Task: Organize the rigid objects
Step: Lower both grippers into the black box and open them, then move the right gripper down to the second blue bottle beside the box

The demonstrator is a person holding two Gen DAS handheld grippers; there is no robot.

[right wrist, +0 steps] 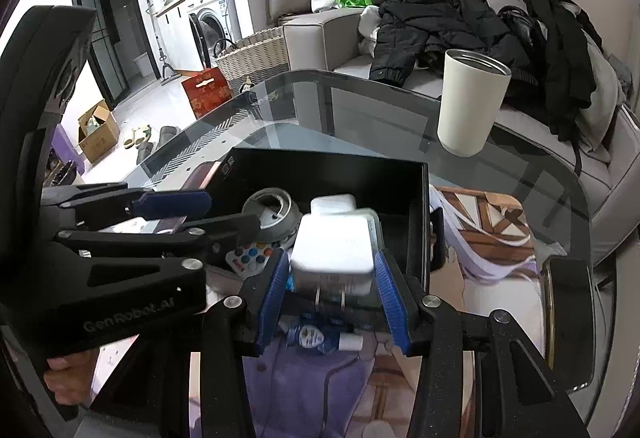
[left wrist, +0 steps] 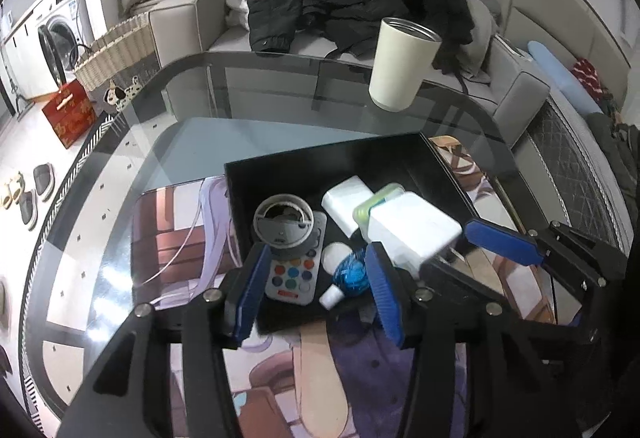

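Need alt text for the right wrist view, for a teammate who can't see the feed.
The right gripper is shut on a white power adapter, prongs toward the camera, over the near edge of a black box holding a grey lid and a remote. The left gripper reaches in from the left, open. A white cup stands beyond on the glass table.

The black box (left wrist: 400, 154) is crowded: grey lid (left wrist: 283, 219), remote (left wrist: 296, 274), white charger (right wrist: 332, 244) fill its floor. Bare glass tabletop (left wrist: 260, 106) lies behind it, except the cream tumbler (left wrist: 402, 64).
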